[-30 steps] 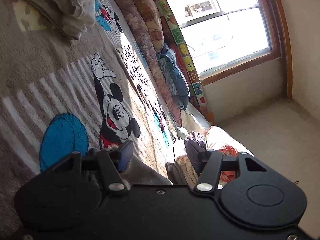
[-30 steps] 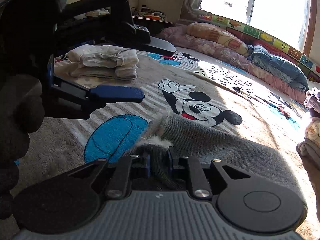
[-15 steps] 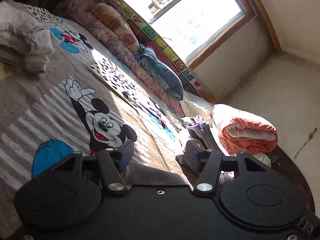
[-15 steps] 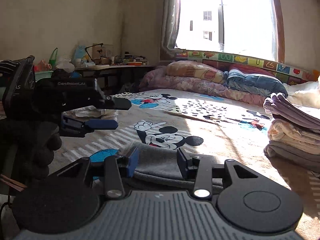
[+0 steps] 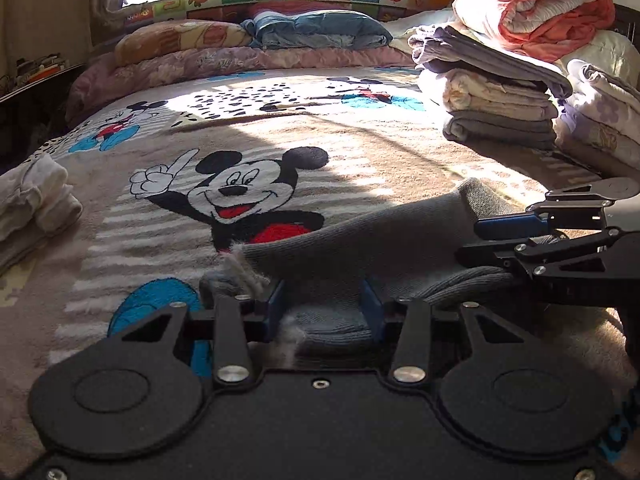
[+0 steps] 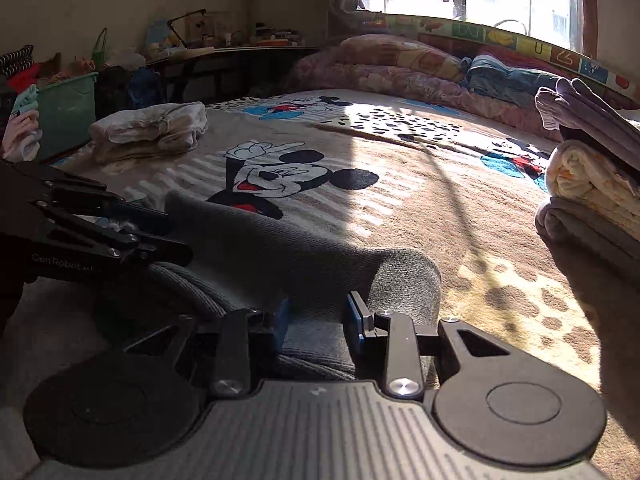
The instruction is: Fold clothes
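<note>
A thick grey knitted garment lies folded into a long bundle on the Mickey Mouse blanket. My left gripper is at its frayed left end, jaws narrowed, with folded cloth filling the gap between them. My right gripper holds the other end of the grey garment the same way, beside its rounded fold. Each gripper also shows in the other's view: the right gripper at the right edge, the left gripper at the left edge.
A folded white pile lies at the bed's left side. A stack of folded clothes with an orange quilt behind it stands at the right. Pillows and bedding line the window side. A green bin stands beyond the bed.
The left gripper swung round from facing the window wall and came down onto the garment's left end. Both grippers' jaws have narrowed onto the folded cloth.
</note>
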A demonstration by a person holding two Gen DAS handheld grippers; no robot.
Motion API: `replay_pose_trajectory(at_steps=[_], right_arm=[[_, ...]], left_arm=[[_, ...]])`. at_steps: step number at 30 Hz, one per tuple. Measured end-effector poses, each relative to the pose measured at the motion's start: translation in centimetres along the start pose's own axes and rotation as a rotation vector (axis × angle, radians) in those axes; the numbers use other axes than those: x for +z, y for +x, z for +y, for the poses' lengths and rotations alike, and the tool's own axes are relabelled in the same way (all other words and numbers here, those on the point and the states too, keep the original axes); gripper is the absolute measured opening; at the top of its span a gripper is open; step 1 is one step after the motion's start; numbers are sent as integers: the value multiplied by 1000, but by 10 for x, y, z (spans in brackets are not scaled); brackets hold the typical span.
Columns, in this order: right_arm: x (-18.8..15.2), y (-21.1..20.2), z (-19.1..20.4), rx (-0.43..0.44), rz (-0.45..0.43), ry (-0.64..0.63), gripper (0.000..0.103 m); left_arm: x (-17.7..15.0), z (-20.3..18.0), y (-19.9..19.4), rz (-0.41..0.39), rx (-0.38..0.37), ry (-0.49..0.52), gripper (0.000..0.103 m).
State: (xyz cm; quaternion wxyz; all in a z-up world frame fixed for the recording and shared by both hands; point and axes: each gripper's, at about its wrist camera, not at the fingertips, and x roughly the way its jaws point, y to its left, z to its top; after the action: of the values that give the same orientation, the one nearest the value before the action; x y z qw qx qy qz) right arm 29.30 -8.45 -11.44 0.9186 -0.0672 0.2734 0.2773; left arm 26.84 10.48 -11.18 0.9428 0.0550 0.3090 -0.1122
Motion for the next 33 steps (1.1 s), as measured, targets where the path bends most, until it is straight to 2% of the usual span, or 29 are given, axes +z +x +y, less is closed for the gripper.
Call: replay_pose_trajectory(at_steps=[3,6,9,12,14,16,17,19,21,22,27,33], right_arm=[[-4,-3,-3,20,-24,24,32],[5,-16,-1,27,-33,-12,33],[17,-29,-2,38,-60,-29,33],[28,-29,-4,26,-84,-72,34],[35,-30,-5,18,-101,-101,35],[39,-25,-6,21,-108,-117,36],[37,-19,-7,24,-94,-114,41],[32,-6,-9,22,-64,-102,47],[23,5,-16,33,-35,-45,49],[18,6,-17,41,-36,-40,50],[6,9,-24,91,-36,-14,50],[5,-1,-21,83,-26,-52,50]], left_arm=[[-2,0,1,6,7,-3,43],[-2,2,-4,-3,-2,2,43],[1,0,-20,-83,-11,31,41],[9,-3,-33,-223,14,28,41],[12,-7,-30,-243,15,49,41],[12,-14,-21,-227,-16,104,41],[12,-18,-17,-215,-25,133,41],[11,-28,-5,-186,-4,192,41],[7,-32,16,-82,17,226,45],[5,-33,18,-82,21,233,46],[0,-24,15,-57,6,188,48],[-4,-11,7,-39,-21,118,52]])
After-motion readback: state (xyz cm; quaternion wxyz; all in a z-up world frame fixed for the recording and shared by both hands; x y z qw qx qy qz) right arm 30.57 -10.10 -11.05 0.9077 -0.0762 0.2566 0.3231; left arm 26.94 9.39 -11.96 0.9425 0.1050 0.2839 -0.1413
